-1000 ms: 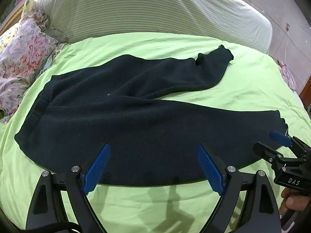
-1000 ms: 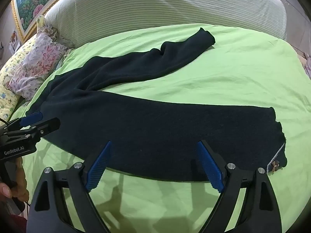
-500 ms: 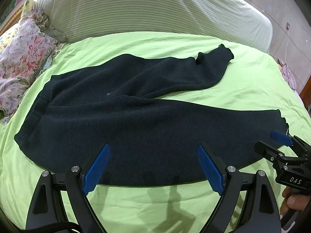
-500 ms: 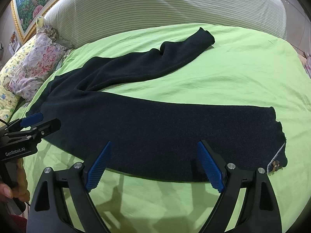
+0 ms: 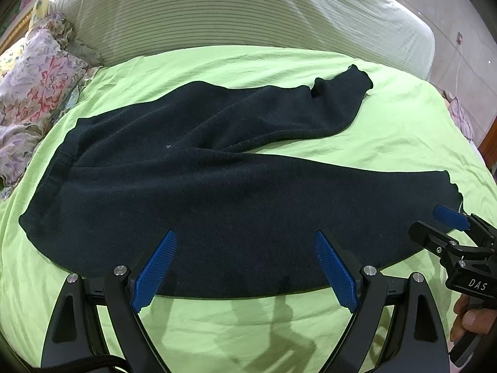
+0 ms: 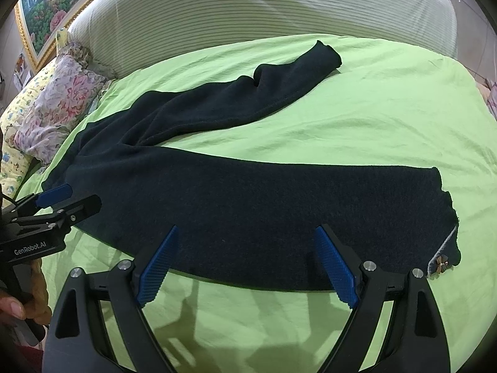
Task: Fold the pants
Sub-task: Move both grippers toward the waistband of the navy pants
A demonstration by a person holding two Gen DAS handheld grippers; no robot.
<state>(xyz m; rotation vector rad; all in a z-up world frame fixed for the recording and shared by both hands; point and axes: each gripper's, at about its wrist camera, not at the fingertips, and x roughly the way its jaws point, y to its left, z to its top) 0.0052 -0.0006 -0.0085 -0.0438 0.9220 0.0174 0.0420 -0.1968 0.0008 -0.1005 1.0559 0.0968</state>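
Observation:
Dark navy pants point(image 5: 202, 192) lie spread on a green bedsheet point(image 5: 403, 130), waistband at the left, both legs pointing right and splayed apart. The far leg's cuff point(image 5: 354, 80) is rumpled. The near leg's cuff point(image 6: 441, 248) shows a small bow. My left gripper point(image 5: 245, 267) is open and empty, above the near edge of the pants by the seat. My right gripper point(image 6: 248, 267) is open and empty, above the near edge of the near leg. Each gripper also shows in the other's view: the right point(image 5: 447, 227) at the near cuff, the left point(image 6: 62, 202) by the waistband.
A striped padded headboard point(image 5: 248, 12) runs along the far side of the bed. Floral pillows point(image 5: 34, 93) lie at the far left. A framed flower picture point(image 6: 46, 15) hangs on the wall at upper left. The bed's right edge drops off past the near cuff.
Both grippers have crept slightly forward toward the pants. The pants have not moved.

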